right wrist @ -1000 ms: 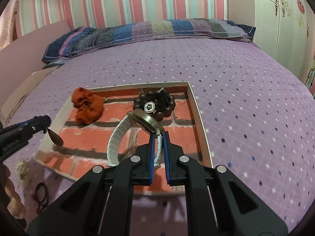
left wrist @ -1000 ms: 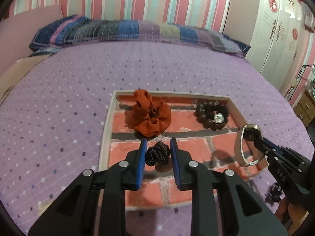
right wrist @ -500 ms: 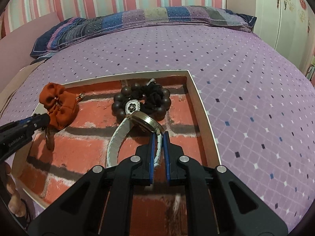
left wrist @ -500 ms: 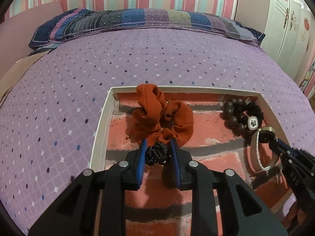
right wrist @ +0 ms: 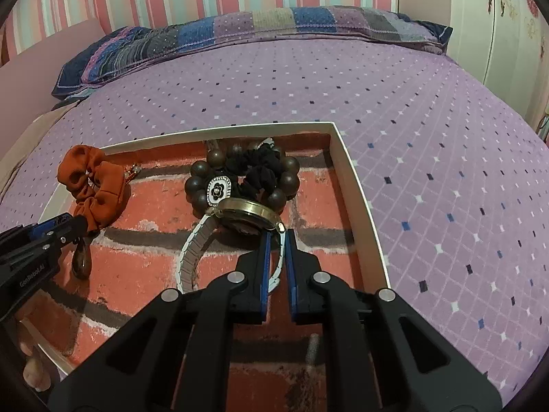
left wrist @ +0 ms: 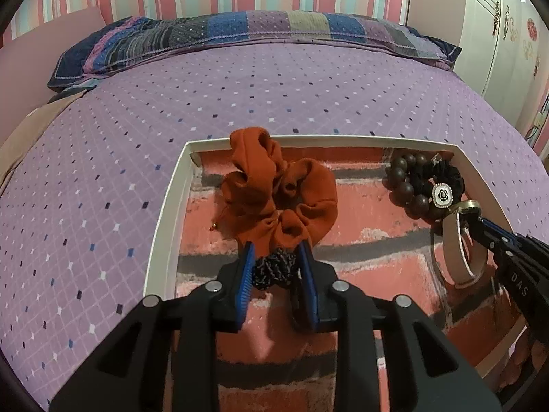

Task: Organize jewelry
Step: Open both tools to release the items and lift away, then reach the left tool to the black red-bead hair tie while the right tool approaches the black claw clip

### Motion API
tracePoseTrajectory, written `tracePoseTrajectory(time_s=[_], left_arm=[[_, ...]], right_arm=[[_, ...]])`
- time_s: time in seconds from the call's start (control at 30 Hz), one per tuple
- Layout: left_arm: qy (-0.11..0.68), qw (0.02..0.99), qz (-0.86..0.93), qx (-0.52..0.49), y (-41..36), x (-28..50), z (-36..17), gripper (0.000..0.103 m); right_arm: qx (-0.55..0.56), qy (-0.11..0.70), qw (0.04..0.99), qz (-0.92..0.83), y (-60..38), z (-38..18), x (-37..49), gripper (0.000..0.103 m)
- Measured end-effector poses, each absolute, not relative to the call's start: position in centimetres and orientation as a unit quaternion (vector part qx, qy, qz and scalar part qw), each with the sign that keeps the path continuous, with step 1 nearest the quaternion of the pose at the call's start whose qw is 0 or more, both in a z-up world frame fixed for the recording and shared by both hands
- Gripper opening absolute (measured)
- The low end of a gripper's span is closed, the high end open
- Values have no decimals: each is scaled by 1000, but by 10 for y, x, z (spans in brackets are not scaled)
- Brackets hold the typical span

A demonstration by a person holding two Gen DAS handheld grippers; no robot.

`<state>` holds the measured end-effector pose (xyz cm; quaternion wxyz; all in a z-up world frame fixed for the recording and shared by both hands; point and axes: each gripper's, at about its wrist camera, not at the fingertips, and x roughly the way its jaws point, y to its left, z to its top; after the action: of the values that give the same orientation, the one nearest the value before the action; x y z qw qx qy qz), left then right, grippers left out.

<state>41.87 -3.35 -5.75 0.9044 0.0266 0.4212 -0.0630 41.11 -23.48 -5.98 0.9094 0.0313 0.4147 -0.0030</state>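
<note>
Over a purple dotted bedspread (left wrist: 144, 158) sits a shallow white-rimmed tray (left wrist: 164, 213) lined with a brick print, and both grippers reach into it. Seen from the left wrist, the left gripper (left wrist: 274, 264) has a small dark braided hair tie (left wrist: 272, 269) between its blue pads; its jaws have just been opening a little, and whether the pads press the tie or only flank it is hard to judge, since the tie fills most of the gap. A brown drop-shaped pendant (right wrist: 80, 262) hangs below that gripper in the right wrist view, but its link to the tie is hidden. Just beyond lies an orange scrunchie (left wrist: 274, 195), its near edge covered by the fingertips. A tiny gold bit beside it is too small to identify.

On the tray's right side, the right gripper (right wrist: 276, 240) is closed almost fully on the white strap of a wristwatch (right wrist: 250, 214), whose gold-rimmed case tilts away so the dial cannot be read. The strap's lower end disappears behind the black fingers. Behind the watch, touching it, a dark wooden bead bracelet (right wrist: 199, 182) rings a black scrunchie (right wrist: 260, 168) with a flower charm (right wrist: 218, 189). Fingers of a hand (right wrist: 32, 367) show at the lower left, largely cut off by the frame edge. A patchwork pillow (left wrist: 240, 31) lies at the far end of the bed.
</note>
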Motion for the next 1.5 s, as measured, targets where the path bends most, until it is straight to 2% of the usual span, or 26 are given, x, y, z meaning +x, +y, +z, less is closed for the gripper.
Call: tracePoseTrajectory(time_s=[0.1,0.17,0.2,0.23,0.33,0.4,0.43,0.47,0.5,0.57,0.7,0.8,1.0,1.2,1.5], left_arm=[[419,905,-63,28,-32,415,-54,44],[412,909,-65,28,-30,411,-48,54],[407,911,-67,27,-28,408,-43,58],[403,912,-70,26,-27,406,-37,60],[395,915,-80,27,-23,396,-18,61],[385,918,-88,26,-17,386,-2,67],[376,922,-90,22,-11,377,10,76],[368,925,-89,20,-5,369,19,79],[359,929,-86,19,1,361,28,85],[342,936,-81,20,15,342,46,87],[324,943,-75,14,42,302,68,88],[324,944,-67,9,55,274,72,92],[332,941,-56,-11,73,232,69,93],[347,936,-51,-30,76,204,50,93],[370,926,-61,-51,69,186,12,93]], right_arm=[[27,418,908,-4,-234,-57,410,20],[23,411,911,-3,-233,-50,405,43],[19,407,913,-5,-232,-46,403,48],[14,403,915,-5,-232,-41,400,52],[13,401,916,3,-233,-27,392,55],[23,390,921,8,-237,-12,382,65],[27,381,924,10,-239,-3,374,78],[28,372,928,12,-241,5,367,87],[28,358,933,14,-243,15,356,89],[25,343,939,16,-248,29,338,96],[33,327,944,10,-261,53,303,99],[34,317,948,0,-270,69,279,99],[24,299,953,-32,-288,87,225,99],[11,292,955,-55,-291,70,185,99],[-21,292,953,-75,-278,13,161,99]])
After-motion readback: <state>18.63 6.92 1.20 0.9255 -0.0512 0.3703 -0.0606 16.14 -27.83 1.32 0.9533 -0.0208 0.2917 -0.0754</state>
